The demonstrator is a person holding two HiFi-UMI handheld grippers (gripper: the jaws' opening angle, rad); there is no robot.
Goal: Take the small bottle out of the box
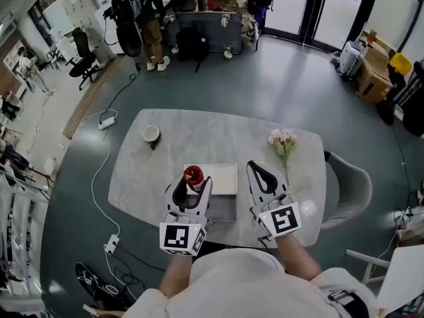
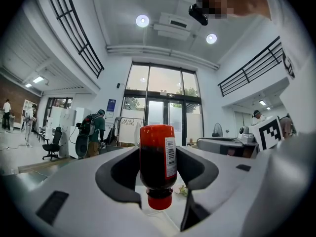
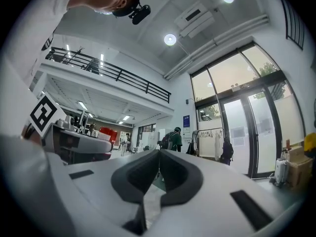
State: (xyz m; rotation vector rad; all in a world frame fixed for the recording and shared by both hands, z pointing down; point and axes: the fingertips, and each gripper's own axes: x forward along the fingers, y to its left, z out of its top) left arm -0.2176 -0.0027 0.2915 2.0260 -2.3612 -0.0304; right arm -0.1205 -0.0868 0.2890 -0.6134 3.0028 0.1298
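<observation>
We have the small bottle (image 2: 157, 167) clamped between the jaws of our left gripper (image 1: 193, 181), cap pointing down in the left gripper view, over the left edge of the box (image 1: 222, 208) on the table (image 1: 199, 132). We judge the lift-out essentially done, with only setting it down left. Our right gripper (image 1: 263, 172) is pinched together on nothing, beside the box. A cup (image 1: 152, 135) and flowers (image 1: 283, 141) stand well apart, and nothing blocks us.
</observation>
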